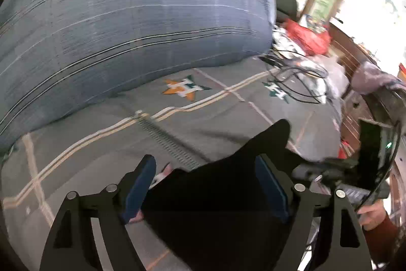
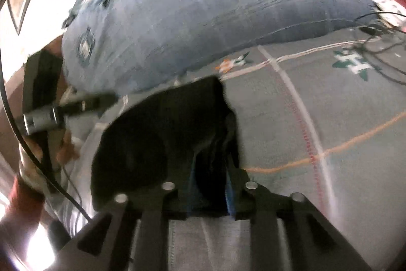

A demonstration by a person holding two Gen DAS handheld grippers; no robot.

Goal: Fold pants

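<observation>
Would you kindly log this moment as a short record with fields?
surface: grey bedspread with star logos
garment: black pants lying on the bedspread
left gripper: open, fingers either side of the pants
right gripper: shut on the pants
background: blue striped pillow; tangled cables at the far edge

The left gripper (image 1: pixel 205 184) holds its jaws wide apart, with the black pants (image 1: pixel 228 184) lying between them on the grey bedsheet (image 1: pixel 88 144). A large blue striped pillow (image 1: pixel 127 17) sits beyond, and black cables (image 1: pixel 297 83) trail near its right end.
</observation>
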